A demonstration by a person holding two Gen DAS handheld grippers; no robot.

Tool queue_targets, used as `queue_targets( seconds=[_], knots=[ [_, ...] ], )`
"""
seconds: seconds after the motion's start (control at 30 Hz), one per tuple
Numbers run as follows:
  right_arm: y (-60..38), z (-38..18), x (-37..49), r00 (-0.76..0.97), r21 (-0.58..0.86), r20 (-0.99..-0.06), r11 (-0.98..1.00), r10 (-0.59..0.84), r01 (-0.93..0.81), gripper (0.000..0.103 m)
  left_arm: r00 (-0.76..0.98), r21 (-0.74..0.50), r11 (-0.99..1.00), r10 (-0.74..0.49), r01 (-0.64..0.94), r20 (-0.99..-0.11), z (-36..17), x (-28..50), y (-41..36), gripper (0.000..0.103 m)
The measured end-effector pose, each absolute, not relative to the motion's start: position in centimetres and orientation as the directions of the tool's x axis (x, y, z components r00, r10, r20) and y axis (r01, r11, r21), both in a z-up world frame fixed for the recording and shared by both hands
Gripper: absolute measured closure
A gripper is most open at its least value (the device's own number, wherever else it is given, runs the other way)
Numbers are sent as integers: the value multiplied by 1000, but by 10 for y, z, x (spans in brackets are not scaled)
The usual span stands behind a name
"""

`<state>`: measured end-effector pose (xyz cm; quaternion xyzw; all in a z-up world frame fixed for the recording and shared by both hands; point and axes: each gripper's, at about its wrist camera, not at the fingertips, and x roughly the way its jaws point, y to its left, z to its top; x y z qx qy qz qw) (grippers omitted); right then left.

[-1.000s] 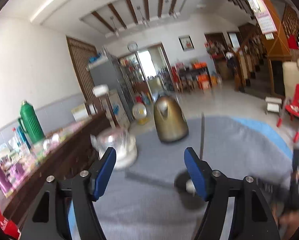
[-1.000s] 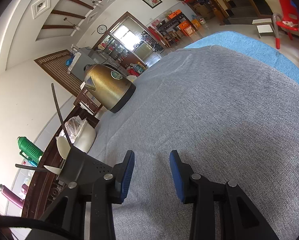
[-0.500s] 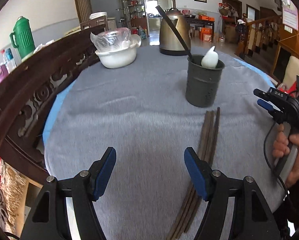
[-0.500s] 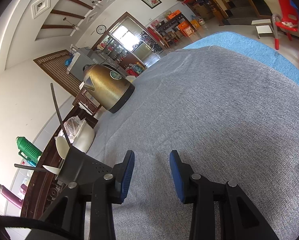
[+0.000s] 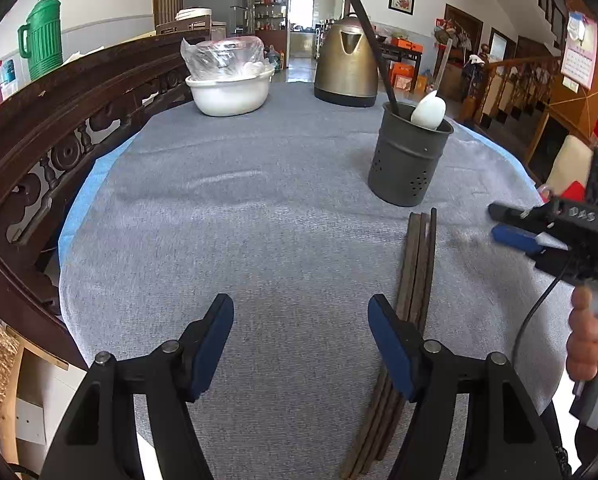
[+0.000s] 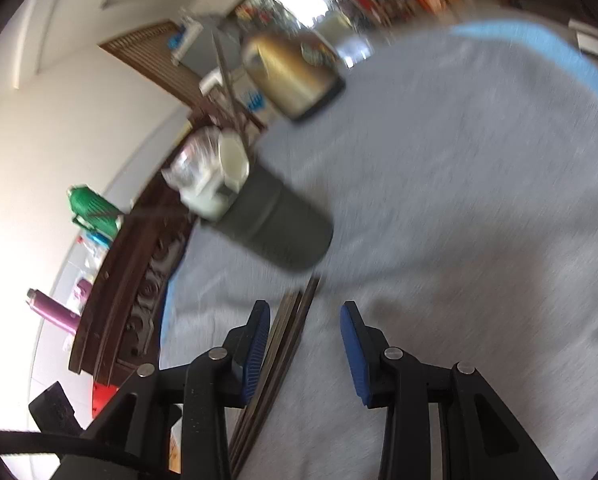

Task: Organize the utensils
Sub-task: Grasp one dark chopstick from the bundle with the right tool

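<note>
Two grippers work over a round table [image 5: 259, 208] under a grey cloth with a blue edge. Going left to right in the left wrist view: a dark carved wooden rail [image 5: 79, 120] curves along the table's edge at nine o'clock, with a green thermos [image 5: 43, 48] behind it at about ten. At eleven o'clock a white bowl [image 5: 231, 96] holds crumpled clear plastic, and at twelve stands a brass-coloured kettle [image 5: 347, 68]. The left gripper [image 5: 301, 344] hangs at six o'clock, its blue-padded fingers [image 5: 213, 344] wide apart with only bare cloth between them. Just right of centre lies a bundle of dark chopsticks [image 5: 417, 264], flat on the cloth, running from five o'clock up toward one; the near end passes behind the right-hand finger of that gripper, outside the gap. Beyond their far tips, near but apart, stands a dark perforated utensil holder [image 5: 407, 160] at one o'clock, upright, with a white spoon [image 5: 429, 110] and a thin dark stick [image 5: 373, 52] leaning in it. At three o'clock the right gripper [image 5: 507, 226] points in over the table's edge, a hand [image 5: 587, 340] on its grip at four. In its own blurred view the right gripper [image 6: 305, 344] has its fingers partly apart and clamps nothing; the chopsticks [image 6: 287, 328] lie beneath, beside its left finger.
</note>
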<state>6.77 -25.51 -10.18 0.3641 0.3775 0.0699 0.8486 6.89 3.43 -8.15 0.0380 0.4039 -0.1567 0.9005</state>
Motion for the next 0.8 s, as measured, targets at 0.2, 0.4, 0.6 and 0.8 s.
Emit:
queue_targets(
  seconds=[0.2, 0.4, 0.6, 0.8],
  knots=[
    [-235, -118, 82, 621, 666, -666, 706, 415, 242, 67, 618, -76, 945, -267, 318, -740, -84, 67, 49, 33],
    [-217, -124, 94, 572, 631, -717, 721, 399, 287, 69, 602, -101, 943, -283, 318, -746, -91, 65, 57, 33],
    [-198, -125, 104, 528, 544, -780, 780, 335, 308, 77, 605, -103, 936, -299, 336, -738, -88, 62, 58, 33],
    [-182, -118, 110, 495, 433, -828, 861, 263, 266, 86, 573, -103, 917, -325, 385, -752, -87, 68, 47, 33]
  ],
)
